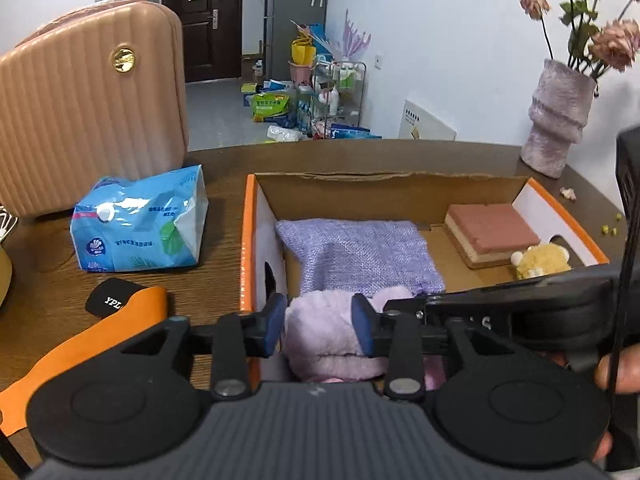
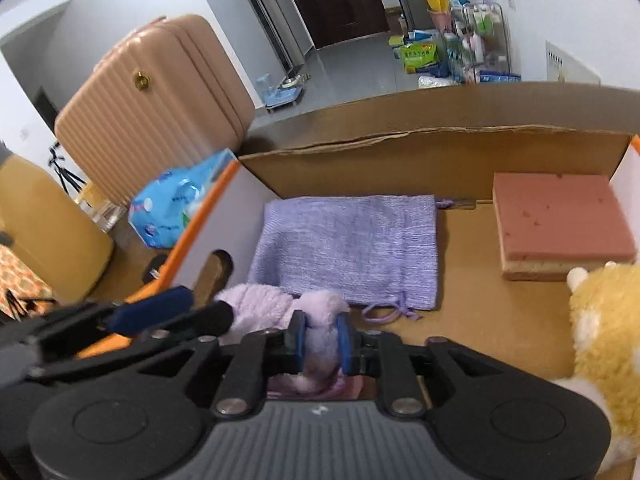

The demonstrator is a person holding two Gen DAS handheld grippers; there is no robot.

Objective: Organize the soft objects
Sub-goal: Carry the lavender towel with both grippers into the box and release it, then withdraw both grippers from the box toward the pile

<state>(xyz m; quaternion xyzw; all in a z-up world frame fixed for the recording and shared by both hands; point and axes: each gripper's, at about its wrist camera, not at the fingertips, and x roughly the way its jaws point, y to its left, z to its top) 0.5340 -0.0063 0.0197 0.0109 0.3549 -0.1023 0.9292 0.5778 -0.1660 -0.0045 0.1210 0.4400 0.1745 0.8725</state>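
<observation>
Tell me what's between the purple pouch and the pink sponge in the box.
Only bare cardboard floor lies between pouch and sponge, shown in the right wrist view.

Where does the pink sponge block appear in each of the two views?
Left wrist: pink sponge block right of centre, in the cardboard box's far right corner.
Right wrist: pink sponge block at the right edge, mid-height.
Shared landmark: purple woven pouch, to its left.
</observation>
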